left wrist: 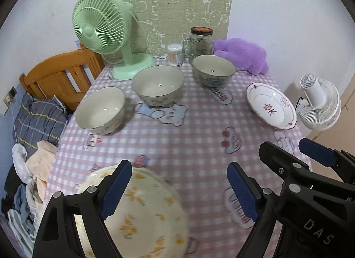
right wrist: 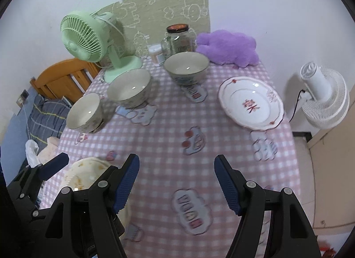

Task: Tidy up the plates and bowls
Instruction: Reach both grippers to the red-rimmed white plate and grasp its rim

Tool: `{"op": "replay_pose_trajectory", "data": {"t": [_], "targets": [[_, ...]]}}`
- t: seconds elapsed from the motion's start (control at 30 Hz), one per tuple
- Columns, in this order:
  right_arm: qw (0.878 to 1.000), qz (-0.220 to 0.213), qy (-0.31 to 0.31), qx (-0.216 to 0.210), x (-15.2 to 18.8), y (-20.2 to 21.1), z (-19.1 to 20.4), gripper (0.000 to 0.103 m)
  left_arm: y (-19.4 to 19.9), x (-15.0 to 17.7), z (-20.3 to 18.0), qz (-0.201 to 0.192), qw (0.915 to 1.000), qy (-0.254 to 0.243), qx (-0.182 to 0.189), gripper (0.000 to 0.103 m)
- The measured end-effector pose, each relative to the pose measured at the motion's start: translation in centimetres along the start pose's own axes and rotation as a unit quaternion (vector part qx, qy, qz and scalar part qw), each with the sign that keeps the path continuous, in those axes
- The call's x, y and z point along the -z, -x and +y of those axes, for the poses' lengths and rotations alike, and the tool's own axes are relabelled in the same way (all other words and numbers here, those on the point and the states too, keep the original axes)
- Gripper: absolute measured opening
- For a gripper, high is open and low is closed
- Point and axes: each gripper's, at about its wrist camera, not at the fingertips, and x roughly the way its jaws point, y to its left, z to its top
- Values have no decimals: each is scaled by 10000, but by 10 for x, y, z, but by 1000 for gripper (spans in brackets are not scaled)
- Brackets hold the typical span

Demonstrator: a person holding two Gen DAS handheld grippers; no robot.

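The left gripper (left wrist: pixel 179 188) has its fingers spread, holding nothing, above the yellow-flowered plate (left wrist: pixel 142 211) at seven o'clock on the checked tablecloth (left wrist: pixel 188 138). The right gripper (right wrist: pixel 176 182) is also spread and empty. Three bowls (right wrist: pixel 129 87) run from nine to twelve o'clock; the white plate (right wrist: pixel 250 102) sits at two.
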Motion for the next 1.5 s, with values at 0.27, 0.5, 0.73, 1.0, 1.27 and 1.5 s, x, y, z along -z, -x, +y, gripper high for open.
{"op": "replay_pose_trajectory", "data": {"t": [0.27,0.5,0.73,1.0,1.27,1.5], "targets": [[9997,-252,-60,2,-13,1,-54,73,-8,-16,-50,-152,9997,96,-158,84],[9993,-340,-114,48,-36,-5,-93,73,-24,-40,-86,-173,9995,226,-155,79],[9989,-287,-370,62,-62,-29,-129,73,-54,-70,-121,-115,9999,27,-84,71],[9978,-266,-550,265,-91,-67,-165,73,-100,-98,-154,-92,9997,-233,-72,71],[9955,-95,-822,457,-104,-115,-203,73,-156,-112,-179,128,9994,-335,-13,71],[9928,93,-951,716,-102,-144,-227,73,-189,-110,-197,270,9979,-587,0,71]]}}
